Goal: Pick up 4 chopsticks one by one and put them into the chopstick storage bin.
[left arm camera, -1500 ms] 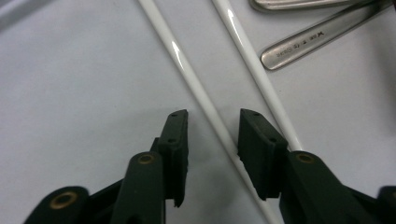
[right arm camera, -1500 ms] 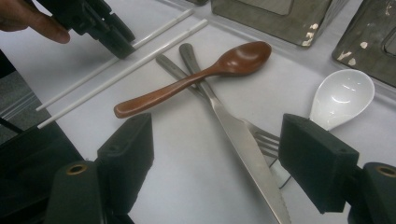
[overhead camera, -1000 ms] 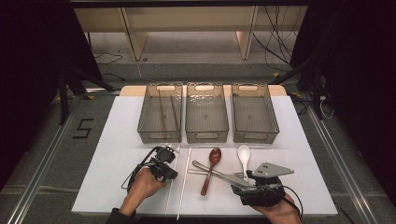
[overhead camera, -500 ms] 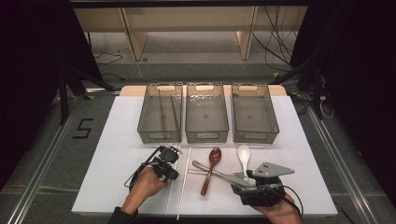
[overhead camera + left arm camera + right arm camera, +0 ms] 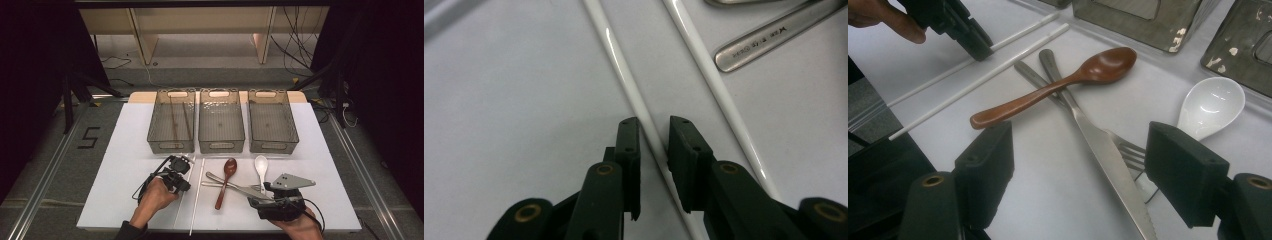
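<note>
White chopstick (image 5: 624,65) lies lengthwise between the jaws of the left gripper (image 5: 654,127), which have just been narrowing around it without clamping, near the tabletop's (image 5: 110,150) front edge. The right gripper (image 5: 1078,165), jaws wide and empty, hovers farther off by the cutlery.

left gripper (image 5: 654,131): two black jaws rise from bottom edge, have just been closing, narrow gap left
near chopstick (image 5: 624,70): white, runs diagonally between the jaws; pad contact not clear
second chopstick (image 5: 714,85): white, just beside, roughly parallel, outside the jaws
metal handle (image 5: 774,37): top right, stamped lettering, unreadable
surface (image 5: 509,100): white, bare at left
</note>
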Tool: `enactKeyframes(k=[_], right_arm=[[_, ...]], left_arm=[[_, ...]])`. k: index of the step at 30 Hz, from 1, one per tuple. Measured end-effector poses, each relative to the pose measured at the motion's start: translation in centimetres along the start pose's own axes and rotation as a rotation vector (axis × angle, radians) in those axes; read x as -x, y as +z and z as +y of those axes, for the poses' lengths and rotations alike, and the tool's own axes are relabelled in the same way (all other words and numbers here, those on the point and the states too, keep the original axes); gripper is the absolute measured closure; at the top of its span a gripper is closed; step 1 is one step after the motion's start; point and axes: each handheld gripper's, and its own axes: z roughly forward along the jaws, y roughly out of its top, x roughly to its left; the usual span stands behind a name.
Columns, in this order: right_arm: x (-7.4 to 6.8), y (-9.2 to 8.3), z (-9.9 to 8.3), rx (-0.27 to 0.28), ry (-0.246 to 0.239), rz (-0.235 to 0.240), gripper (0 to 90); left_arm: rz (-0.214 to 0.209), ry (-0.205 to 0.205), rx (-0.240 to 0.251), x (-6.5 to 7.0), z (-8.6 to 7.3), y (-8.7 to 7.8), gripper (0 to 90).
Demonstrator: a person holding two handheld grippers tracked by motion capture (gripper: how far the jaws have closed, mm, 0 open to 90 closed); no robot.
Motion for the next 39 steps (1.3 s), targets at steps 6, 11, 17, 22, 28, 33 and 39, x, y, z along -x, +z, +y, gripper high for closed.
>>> enactKeyframes(k=[6,11,17,22,28,33,39], right_arm=[[0.04,-0.04,0.00,0.001,0.004,0.000,28.7],[0.08,-0.08,-0.02,-0.001,0.006,-0.002,28.9],[0.19,-0.15,-0.02,0.002,0.006,-0.004,29.0],[0.22,-0.12,-0.04,0.000,0.003,-0.006,29.0],[0.25,-0.19,-0.03,0.002,0.006,-0.007,29.3],[0.29,-0.23,-0.07,0.002,0.006,-0.007,29.4],[0.24,-0.20,-0.05,-0.003,0.004,-0.007,29.6]], left_arm=[[-0.009,-0.008,0.001,-0.26,0.00,-0.02,78.2],[-0.021,-0.018,0.004,-0.55,-0.04,-0.06,80.2],[-0.019,-0.024,0.010,-0.74,0.01,-0.06,83.2],[-0.005,-0.015,-0.007,-0.51,0.23,-0.03,82.0],[-0.021,-0.010,-0.037,-0.67,0.58,-0.02,79.9],[-0.021,-0.005,-0.054,-0.66,0.83,0.02,79.7],[-0.023,-0.014,-0.055,-0.77,0.88,0.02,82.2]])
